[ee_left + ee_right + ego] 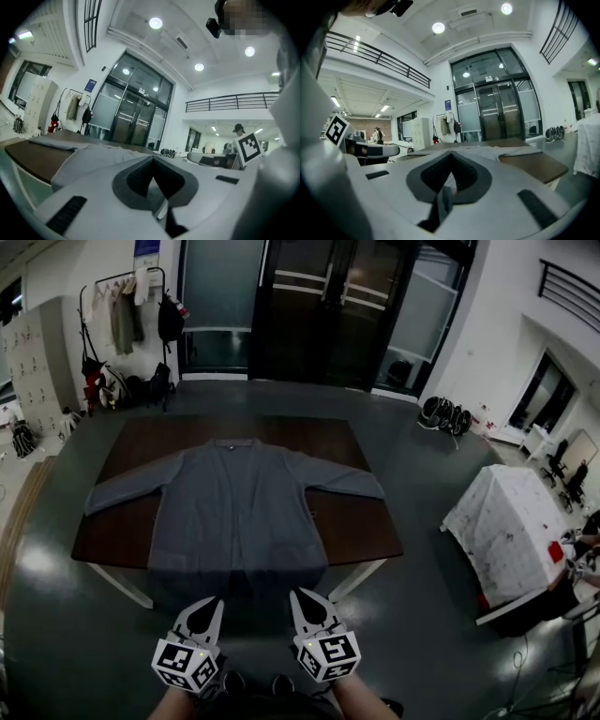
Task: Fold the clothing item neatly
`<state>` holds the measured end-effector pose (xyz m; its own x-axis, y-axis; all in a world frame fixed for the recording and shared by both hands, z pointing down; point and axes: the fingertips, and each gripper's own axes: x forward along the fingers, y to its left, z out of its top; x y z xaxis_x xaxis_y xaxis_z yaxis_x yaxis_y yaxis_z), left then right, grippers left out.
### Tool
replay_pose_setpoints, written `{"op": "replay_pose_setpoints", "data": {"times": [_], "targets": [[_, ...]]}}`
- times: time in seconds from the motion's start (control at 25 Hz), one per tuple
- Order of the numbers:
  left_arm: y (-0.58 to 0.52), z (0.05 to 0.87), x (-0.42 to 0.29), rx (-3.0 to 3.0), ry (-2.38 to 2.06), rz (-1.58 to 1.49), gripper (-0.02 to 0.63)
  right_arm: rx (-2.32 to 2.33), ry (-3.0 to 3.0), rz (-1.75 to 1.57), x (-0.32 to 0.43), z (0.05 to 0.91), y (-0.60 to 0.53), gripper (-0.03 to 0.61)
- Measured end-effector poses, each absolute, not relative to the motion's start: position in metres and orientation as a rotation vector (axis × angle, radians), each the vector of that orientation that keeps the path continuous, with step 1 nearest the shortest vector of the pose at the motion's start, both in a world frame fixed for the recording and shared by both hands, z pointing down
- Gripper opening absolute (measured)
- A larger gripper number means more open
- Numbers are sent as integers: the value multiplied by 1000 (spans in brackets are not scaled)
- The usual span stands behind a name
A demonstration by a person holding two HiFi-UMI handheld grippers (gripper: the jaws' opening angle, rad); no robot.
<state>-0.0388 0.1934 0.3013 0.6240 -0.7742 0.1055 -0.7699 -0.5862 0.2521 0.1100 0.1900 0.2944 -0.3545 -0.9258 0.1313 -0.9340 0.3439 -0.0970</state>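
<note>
Garment: grey long-sleeved top (234, 512), spread flat on the brown table (366, 531) at 12 o'clock from both grippers; collar at 12, hem at 6, apparently draping over the near edge.
Sleeves: left sleeve (127, 488) out toward 9 o'clock, right sleeve (342, 482) toward 3.
Left gripper (208, 607): jaws pressed together, nothing between them, short of the table at 7 o'clock.
Right gripper (305, 604): likewise shut and empty, at 5 o'clock.
Stage: folding looks not yet begun.
Technique: spread both jaws before reaching; pinch one sleeve near cuff and shoulder, lift it slightly, and lay it across the chest without dragging the body or bunching cloth.
</note>
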Motion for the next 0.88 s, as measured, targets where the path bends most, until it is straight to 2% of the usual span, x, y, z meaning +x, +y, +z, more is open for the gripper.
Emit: {"op": "replay_pose_setpoints", "data": {"times": [0.56,0.88], "targets": [[151,305,-45,2636,-1131,-44,8,2023,-2341,283,127,314,175,-12],[121,319,18,2618,-1169,43,8,2140,-2296,331,228,325,141,-12]]}}
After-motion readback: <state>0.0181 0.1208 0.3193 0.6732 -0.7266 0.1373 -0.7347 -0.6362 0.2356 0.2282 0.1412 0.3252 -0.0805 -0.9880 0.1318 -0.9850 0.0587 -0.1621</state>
